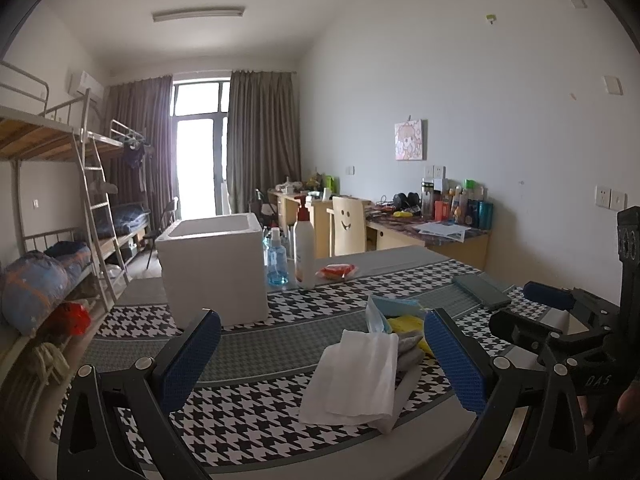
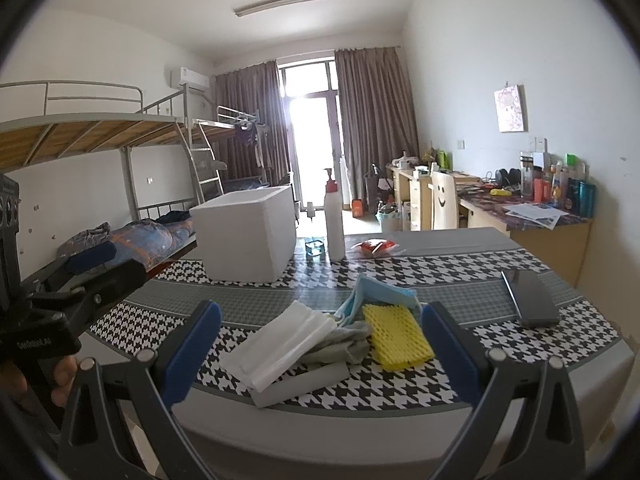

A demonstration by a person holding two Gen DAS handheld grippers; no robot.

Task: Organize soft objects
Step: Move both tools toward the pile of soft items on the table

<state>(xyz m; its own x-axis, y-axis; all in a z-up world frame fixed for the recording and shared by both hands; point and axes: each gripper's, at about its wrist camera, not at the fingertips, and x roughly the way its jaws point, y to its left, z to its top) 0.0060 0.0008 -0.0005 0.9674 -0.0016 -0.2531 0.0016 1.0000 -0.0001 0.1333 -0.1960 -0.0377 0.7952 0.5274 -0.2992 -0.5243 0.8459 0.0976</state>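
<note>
Both grippers, left (image 1: 322, 354) & right (image 2: 320, 346), gape wide, empty, above the tissue (image 2: 280, 346), possibly folded.

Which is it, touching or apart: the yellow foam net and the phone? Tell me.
Apart. The right wrist view shows it plainly: a strip of checked tablecloth lies bare between the yellow foam net and the phone.

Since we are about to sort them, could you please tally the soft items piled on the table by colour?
White: 1, folded white cloth
Grey: 1, grey cloth
Blue: 1, blue face mask
Yellow: 1, yellow foam net
Total: 4
</note>
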